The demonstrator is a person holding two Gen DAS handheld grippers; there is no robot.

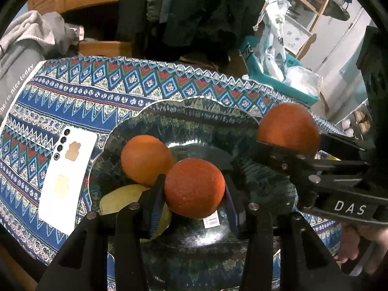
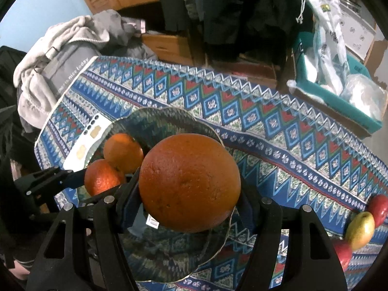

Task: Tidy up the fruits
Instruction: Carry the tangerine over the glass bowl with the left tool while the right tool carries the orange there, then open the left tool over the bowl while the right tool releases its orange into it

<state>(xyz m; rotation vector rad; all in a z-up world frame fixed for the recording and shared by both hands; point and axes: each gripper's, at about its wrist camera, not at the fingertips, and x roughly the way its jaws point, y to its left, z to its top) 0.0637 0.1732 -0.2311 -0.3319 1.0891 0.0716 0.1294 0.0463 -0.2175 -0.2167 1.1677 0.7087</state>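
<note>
The bench under its blue, red and white zigzag-patterned cloth (image 2: pixel 278 131) carries a scalloped clear glass bowl (image 1: pixel 194 111), and both grippers hang over that bowl with fruit. The right gripper (image 2: pixel 191 194) is clamped on a large round orange (image 2: pixel 190 181) above the bowl's near rim; let go there, I judge it could strike the glass edge or roll out onto the cloth. The left gripper (image 1: pixel 194 191) is closed on a smaller, redder orange (image 1: pixel 194 188) just above a loose orange (image 1: pixel 145 158) and a pale yellow fruit (image 1: pixel 118 200) lying in the bowl; dropping it may knock those about. A white phone (image 1: pixel 68 179) lies touching the bowl's rim, in the way of any escaping fruit. A yellow-red apple (image 2: pixel 360 226) and red apples (image 2: pixel 378 208) wait at the cloth's edge and could roll off.
</note>
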